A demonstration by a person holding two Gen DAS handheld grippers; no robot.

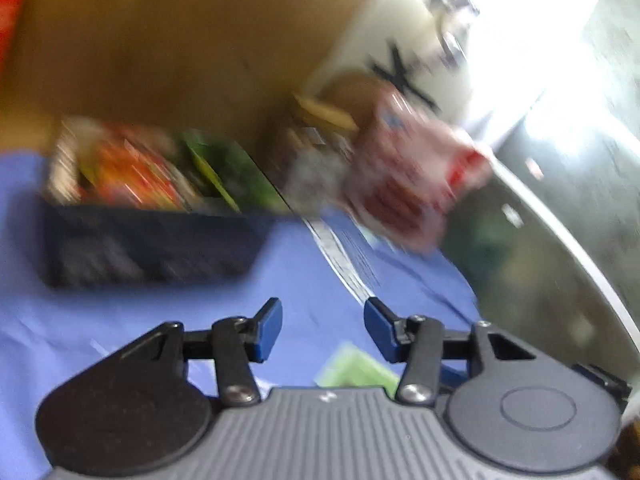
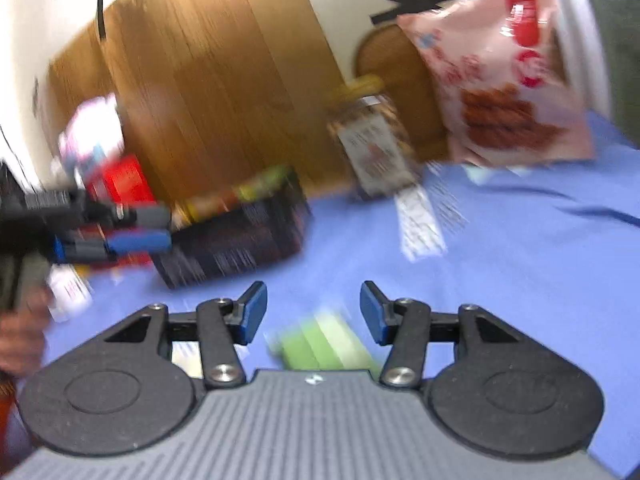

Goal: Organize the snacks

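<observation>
Both views are smeared with blur, so fine detail is lost. The left hand-held gripper (image 1: 323, 330) hovers over the blue-covered tabletop (image 1: 160, 320) with its blue pads apart and nothing between them. Ahead and to its left sits the dark basket (image 1: 152, 240), already loaded with orange and green snack packets. Ahead and to its right stands a pink snack bag (image 1: 408, 184), with a yellow-lidded jar (image 1: 316, 144) just beside it, nearer the basket.

The right hand-held gripper (image 2: 313, 312) is also spread wide and empty. Right below it, just under the fingers, lies a green packet (image 2: 324, 346) flat on the cloth. The pink bag rises far ahead to its right, the jar ahead of centre, the basket ahead to its left. At the left edge of this view the other tool shows side-on, near a red box (image 2: 120, 184).

My read: a between-grasps moment, several snacks binned and several still loose. The green packet looks like the likeliest next pick. It lies flat, so the fingers would need to come down low and straddle an edge before closing, then carry it to the basket.
</observation>
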